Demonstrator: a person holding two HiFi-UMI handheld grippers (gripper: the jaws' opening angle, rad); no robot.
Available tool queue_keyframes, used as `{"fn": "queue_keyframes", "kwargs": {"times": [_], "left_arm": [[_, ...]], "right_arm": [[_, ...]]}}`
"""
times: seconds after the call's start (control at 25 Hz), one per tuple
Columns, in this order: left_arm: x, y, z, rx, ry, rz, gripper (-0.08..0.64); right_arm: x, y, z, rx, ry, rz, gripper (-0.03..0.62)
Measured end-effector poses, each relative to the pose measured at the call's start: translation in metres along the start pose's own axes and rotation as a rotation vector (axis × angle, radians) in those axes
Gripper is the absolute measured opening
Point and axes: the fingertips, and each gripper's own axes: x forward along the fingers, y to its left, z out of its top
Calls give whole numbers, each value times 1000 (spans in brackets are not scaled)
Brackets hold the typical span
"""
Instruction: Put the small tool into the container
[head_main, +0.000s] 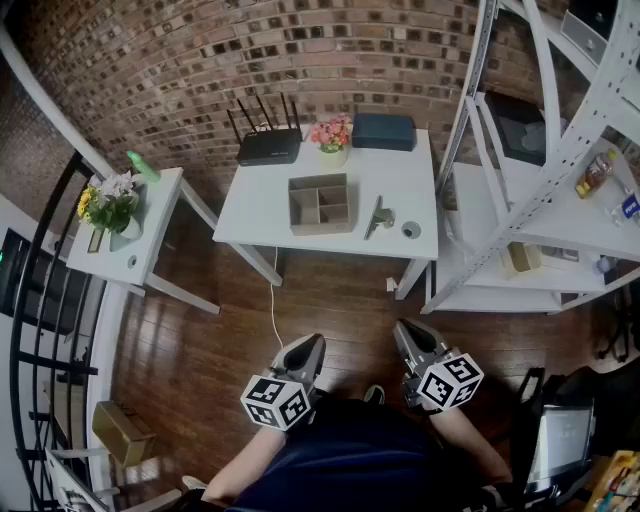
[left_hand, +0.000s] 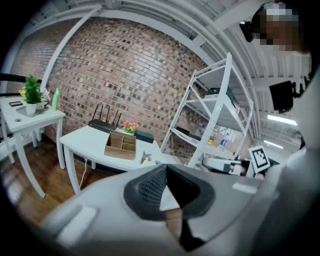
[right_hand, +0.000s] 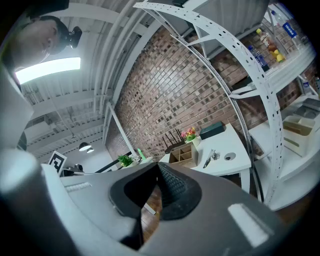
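Looking down in the head view, a person stands well back from a white table (head_main: 250, 215), so the task appears not yet started. The small tool (head_main: 378, 216) lies on the table just right of the compartmented container (head_main: 320, 204). The left gripper (head_main: 312, 346) and right gripper (head_main: 404, 334) are held low, close to the body, pointing towards the table. Left gripper view: jaws together, nothing between them, the table far ahead. Right gripper view: jaws likewise closed and empty. The next move probably calls for stepping closer and opening one gripper over the tool.
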Motion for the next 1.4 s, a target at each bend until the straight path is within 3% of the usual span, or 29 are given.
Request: {"fn": "queue_keyframes", "kwargs": {"times": [0.24,0.36,0.48,0.68,0.84,1.0,1.2,1.4], "left_arm": [[19,11,8,-14,-8,25,3],[36,26,11,-9,8,5,3],[58,48,20,-20,11,-28,3],[101,98,61,-17,0,-104,3],[125,141,97,-11,0,-160,3],[140,190,103,-41,56,-204,5],[149,231,108,-71,89,-194,15],[160,247,121,-88,70,-150,38]], "right_arm": [[16,-19,6,-11,24,33,11],[37,-28,8,-15,34,9,11],[62,-44,11,-18,46,-51,11],[122,-57,32,-115,82,-177,11],[180,-67,51,-75,78,-221,11],[215,-94,59,-54,87,-328,11],[227,-142,49,-163,221,-439,11],[237,-208,52,-37,238,-481,23]]}}
